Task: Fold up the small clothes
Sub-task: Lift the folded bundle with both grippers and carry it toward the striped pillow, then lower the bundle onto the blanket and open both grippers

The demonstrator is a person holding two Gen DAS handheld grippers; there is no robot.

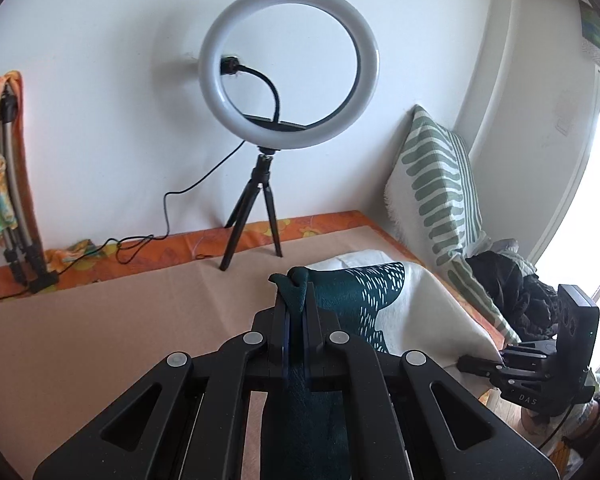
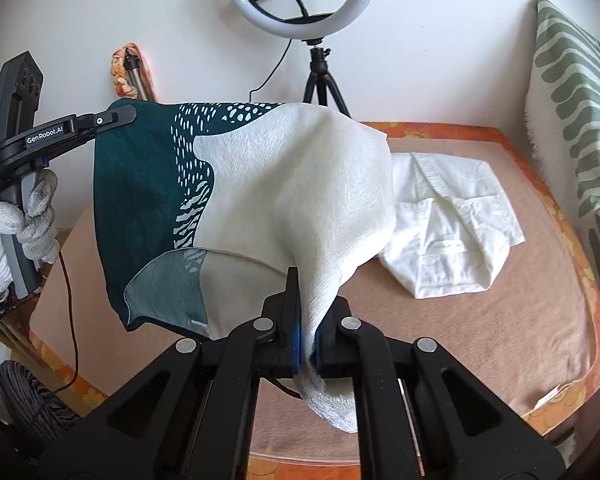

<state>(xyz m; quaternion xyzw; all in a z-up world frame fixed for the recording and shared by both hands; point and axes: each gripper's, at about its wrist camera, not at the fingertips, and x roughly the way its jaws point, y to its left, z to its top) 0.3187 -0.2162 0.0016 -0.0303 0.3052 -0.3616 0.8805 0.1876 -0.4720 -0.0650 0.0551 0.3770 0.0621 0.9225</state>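
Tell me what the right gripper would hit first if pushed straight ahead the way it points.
Probably the tan mat, near the white garment, once past the teal-and-cream cloth the right gripper is clamped on. Depth is unclear.

Bare surface (image 1: 100, 340) lying open lower left; ring light tripod (image 1: 256, 220) blocking centre; folded white garment (image 2: 452, 216) occupying right; pillow (image 2: 572, 112) bounding right edge.

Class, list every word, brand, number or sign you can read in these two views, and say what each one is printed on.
"GenRobot.AI": white print on the black arm of the left gripper, seen in the right wrist view.
"DAS": pale letters on the black body of the right gripper, seen in the left wrist view.
Small white print at the left gripper's lower edge, by the gloved hand: too small to read.
The teal and cream cloth has a small tag at its hem: unreadable.
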